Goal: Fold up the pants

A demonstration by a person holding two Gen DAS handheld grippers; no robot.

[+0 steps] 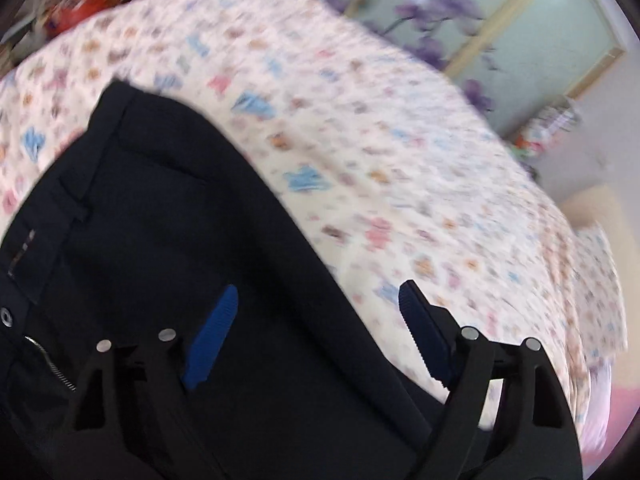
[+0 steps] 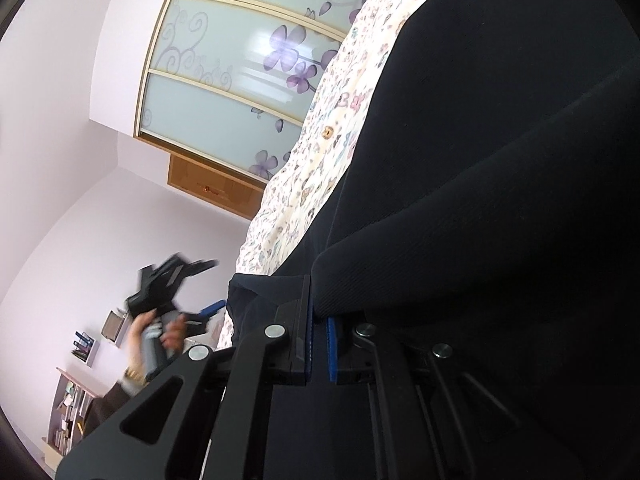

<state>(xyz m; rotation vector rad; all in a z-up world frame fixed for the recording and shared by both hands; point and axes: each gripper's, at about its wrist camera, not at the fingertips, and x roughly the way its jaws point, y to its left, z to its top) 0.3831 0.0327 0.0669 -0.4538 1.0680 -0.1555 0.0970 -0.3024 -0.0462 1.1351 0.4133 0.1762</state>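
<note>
Lying on a floral bedsheet, dark pants are clamped in the right gripper; left gripper jaws apart.

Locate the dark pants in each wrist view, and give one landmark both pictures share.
Left wrist view: the dark pants fill the lower left, waistband at left, under the open left gripper.
Right wrist view: the pants fill the right half, a fold clamped in the right gripper at bottom centre.
Shared landmark: the floral bedsheet beneath them.
</note>
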